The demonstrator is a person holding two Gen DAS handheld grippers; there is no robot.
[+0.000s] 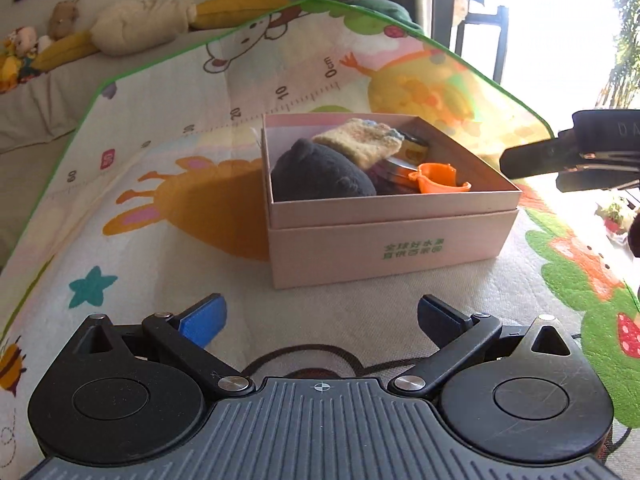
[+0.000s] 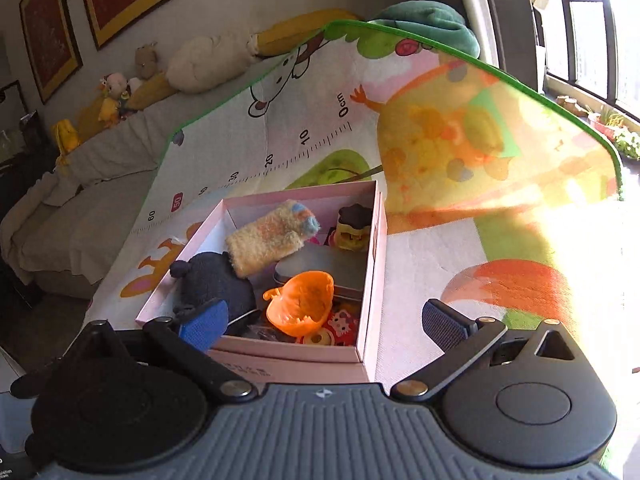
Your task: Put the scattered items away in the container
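Note:
A pink cardboard box [image 1: 384,248] stands on the play mat, also in the right wrist view [image 2: 370,280]. Inside lie a dark plush toy [image 1: 320,176] [image 2: 212,280], a yellow fuzzy sock [image 1: 356,144] [image 2: 268,240], an orange plastic cup [image 1: 438,178] [image 2: 302,302], a grey tin [image 2: 316,268] and a small yellow toy [image 2: 352,228]. My left gripper [image 1: 320,320] is open and empty, in front of the box. My right gripper [image 2: 324,320] is open and empty, above the box's near right corner; it shows as a dark shape at the right edge of the left wrist view [image 1: 568,156].
The colourful play mat [image 1: 160,240] with a ruler print covers the surface, its far edge curled up. A grey sofa [image 2: 80,208] with plush toys and cushions stands behind on the left. A bright window [image 2: 592,40] is at the right. A dark cord [image 1: 304,354] lies by my left gripper.

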